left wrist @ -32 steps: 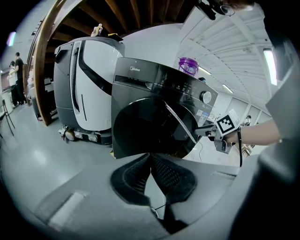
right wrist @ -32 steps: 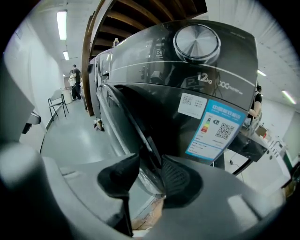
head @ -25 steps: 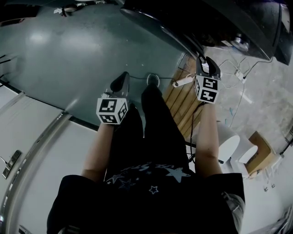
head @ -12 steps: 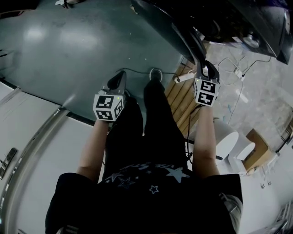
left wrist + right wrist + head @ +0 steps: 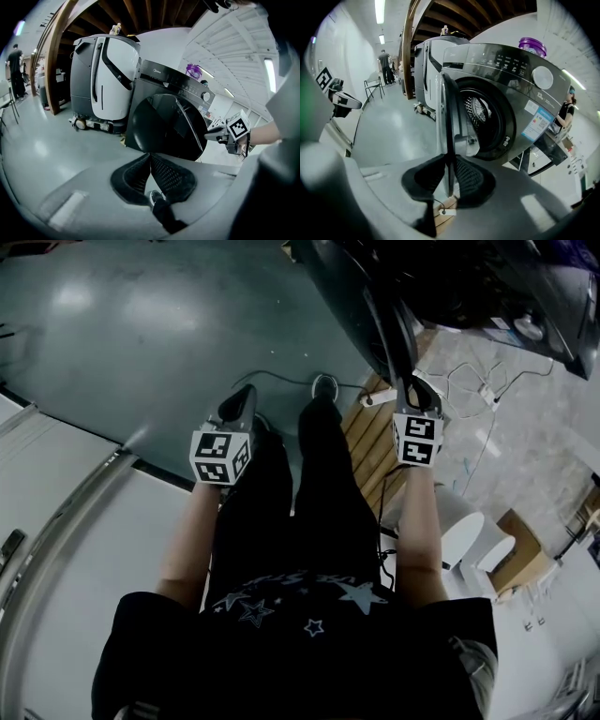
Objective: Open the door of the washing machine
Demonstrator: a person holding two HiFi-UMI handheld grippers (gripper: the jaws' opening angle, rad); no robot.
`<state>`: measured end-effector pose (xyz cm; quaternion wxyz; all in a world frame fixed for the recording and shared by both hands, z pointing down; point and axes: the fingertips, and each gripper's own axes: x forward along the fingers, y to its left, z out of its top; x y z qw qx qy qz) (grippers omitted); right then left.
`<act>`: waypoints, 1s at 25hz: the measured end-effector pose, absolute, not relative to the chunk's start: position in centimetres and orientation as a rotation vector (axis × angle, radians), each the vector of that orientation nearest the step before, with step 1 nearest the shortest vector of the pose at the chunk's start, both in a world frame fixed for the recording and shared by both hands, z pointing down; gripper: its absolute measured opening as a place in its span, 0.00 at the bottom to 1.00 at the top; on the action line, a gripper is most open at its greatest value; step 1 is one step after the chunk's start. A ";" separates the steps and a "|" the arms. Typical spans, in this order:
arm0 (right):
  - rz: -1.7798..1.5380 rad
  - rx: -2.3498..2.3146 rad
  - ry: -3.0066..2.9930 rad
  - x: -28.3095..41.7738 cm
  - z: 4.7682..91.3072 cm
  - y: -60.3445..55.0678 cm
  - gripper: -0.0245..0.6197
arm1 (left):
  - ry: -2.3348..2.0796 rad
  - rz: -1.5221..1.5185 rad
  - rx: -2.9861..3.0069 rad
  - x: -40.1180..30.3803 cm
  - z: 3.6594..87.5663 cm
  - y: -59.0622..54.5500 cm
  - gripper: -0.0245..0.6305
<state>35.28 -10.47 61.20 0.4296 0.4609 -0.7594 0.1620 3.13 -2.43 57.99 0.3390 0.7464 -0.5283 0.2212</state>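
Observation:
The dark washing machine [image 5: 506,79] stands with its round door [image 5: 446,108] swung open, and the drum [image 5: 480,112] shows behind it. My right gripper [image 5: 449,157] has the door's free edge between its pads. Its jaws are closing, and the tips touch both faces of the edge. In the head view the right gripper [image 5: 412,388] sits at the lower end of the door [image 5: 375,315]. My left gripper [image 5: 239,399] hovers over the bare floor to the left of the door. The left gripper [image 5: 150,155] is shut with nothing in it.
A wooden pallet [image 5: 370,451] and a power strip with cables [image 5: 375,399] lie under the machine's front. A white stool [image 5: 469,540] and a cardboard box [image 5: 530,540] stand to the right. A white-grey machine [image 5: 103,79] stands beside the washer. A person [image 5: 386,65] stands far off.
The door's free edge and my right gripper at it have come a little nearer to me in the head view. My left gripper has shifted slightly and stays shut.

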 end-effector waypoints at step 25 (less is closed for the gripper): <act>0.674 1.098 -1.991 14.4 61.0 -0.7 0.16 | -1.549 0.438 1.840 -9.2 56.8 7.6 0.06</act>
